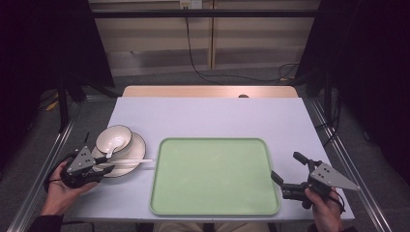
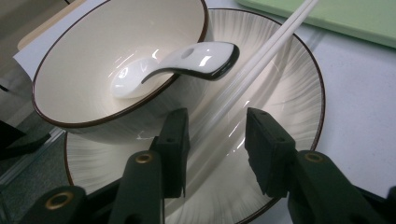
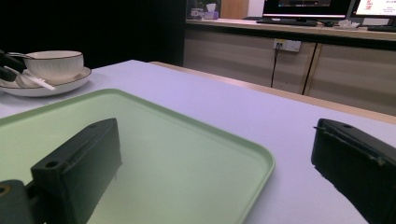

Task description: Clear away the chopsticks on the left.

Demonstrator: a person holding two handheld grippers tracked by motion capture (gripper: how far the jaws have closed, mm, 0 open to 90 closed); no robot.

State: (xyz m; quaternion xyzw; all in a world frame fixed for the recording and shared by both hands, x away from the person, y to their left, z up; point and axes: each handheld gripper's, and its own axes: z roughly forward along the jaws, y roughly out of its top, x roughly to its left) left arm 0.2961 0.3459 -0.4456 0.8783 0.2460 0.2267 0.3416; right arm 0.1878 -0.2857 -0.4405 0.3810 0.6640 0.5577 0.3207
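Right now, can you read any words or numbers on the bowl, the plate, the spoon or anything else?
No text can be read.
Bowl, spoon, plate, chopsticks and green tray: plain, no writing.
Monitor screens far behind the table in the right gripper view: they show something, too small and blurred to read.
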